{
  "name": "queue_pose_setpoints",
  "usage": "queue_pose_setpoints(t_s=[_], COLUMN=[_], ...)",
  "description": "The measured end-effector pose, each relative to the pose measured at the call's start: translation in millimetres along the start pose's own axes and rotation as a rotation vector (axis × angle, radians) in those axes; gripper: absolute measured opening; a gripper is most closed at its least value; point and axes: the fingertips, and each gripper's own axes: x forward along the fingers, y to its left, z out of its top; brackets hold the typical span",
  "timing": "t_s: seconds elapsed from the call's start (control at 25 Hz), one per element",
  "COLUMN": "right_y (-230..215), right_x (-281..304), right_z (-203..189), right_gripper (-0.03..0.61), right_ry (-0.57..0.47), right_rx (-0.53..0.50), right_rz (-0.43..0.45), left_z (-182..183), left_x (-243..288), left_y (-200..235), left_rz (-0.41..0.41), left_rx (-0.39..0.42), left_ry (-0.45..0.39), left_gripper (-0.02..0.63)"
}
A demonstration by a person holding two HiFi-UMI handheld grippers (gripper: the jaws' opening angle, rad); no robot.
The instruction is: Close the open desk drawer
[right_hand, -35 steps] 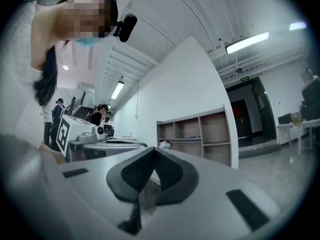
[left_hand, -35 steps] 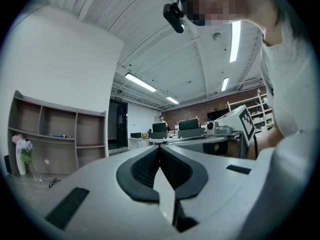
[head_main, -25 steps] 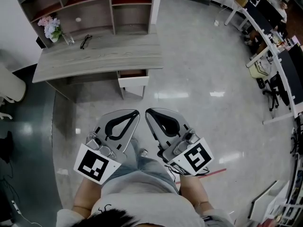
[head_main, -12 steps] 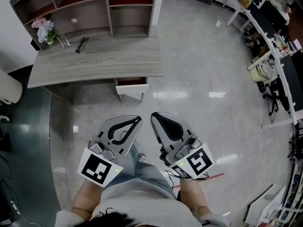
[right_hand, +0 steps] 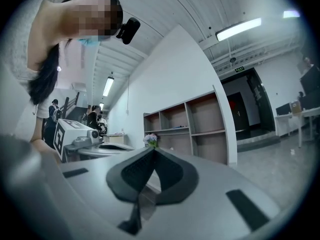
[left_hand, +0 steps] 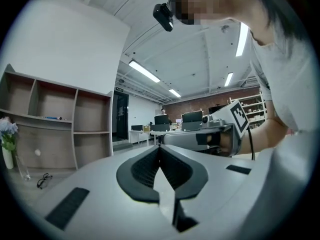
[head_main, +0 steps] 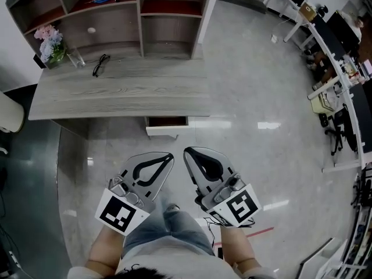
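Desk 1; open drawer 1; shelf unit 1; glasses 1; flower bunch 1.

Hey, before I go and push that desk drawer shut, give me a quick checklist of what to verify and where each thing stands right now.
1. Drawer open and needing a push: ok, its white front stands out from under the desk.
2. Left gripper free: ok, jaws together, nothing between them.
3. Right gripper free: ok, jaws together, nothing between them.
4. A gripper at the drawer front: not ok, both hang short of it, over the floor.
5. Nothing sticking up out of the drawer: cannot tell, its inside shows only as a dark strip in the head view.
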Motion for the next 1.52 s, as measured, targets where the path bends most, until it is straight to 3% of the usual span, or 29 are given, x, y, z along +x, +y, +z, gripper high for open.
queue_pose_setpoints(t_s=[0.36, 0.88, 1.52], right_y=[-36.5, -61.8, -90.0], right_x=[37.7, 57.1, 60.2], right_z=[-83.3, -199.5, -299.8], right_gripper=[0.008, 0.008, 0.008], right_ry=[0.021, 0.024, 0.006], right_rx=[-0.003, -0.055, -0.028], right_rz=[-0.023, -0.04, -0.072], left_z=[-80.9, -203.6, -310.4], left_x=[34.7, 63.9, 86.1], left_y=[40.4, 56.5, 71.1], left_rz=[-0.017, -0.006, 0.02], left_rx=[0.021, 0.062, 0.088], left_ry=[0.006, 0.011, -0.005], left_gripper=[0.011, 0.011, 0.011])
